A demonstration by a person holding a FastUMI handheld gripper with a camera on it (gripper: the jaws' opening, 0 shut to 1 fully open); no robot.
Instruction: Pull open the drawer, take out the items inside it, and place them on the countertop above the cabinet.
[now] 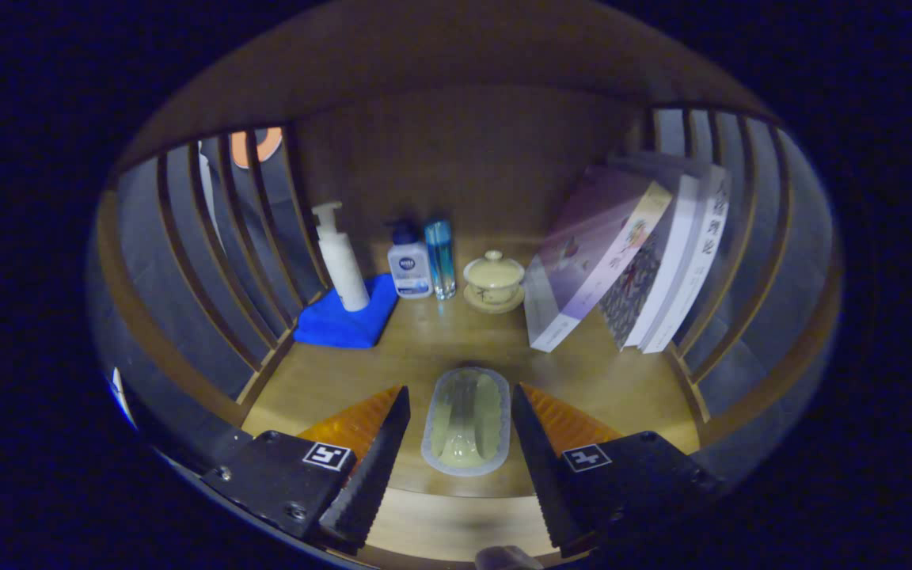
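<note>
A pale oval item (465, 427) with a clear rim lies flat on the wooden countertop (416, 348), lengthwise between my fingers. My gripper (460, 388) is open, one finger along each side of the item. A thin gap shows at the left finger (381, 451). The right finger (535, 443) stands very close to the item's rim, and I cannot tell if it touches. The item's near end reaches almost to the countertop's front edge.
Along the back stand a white pump bottle (343, 257) on a blue cloth (341, 321), a small white bottle (409, 267), a slim blue bottle (440, 257) and a lidded cream cup (494, 279). Books (622, 261) lean against the right slatted wall; slats (210, 261) close the left.
</note>
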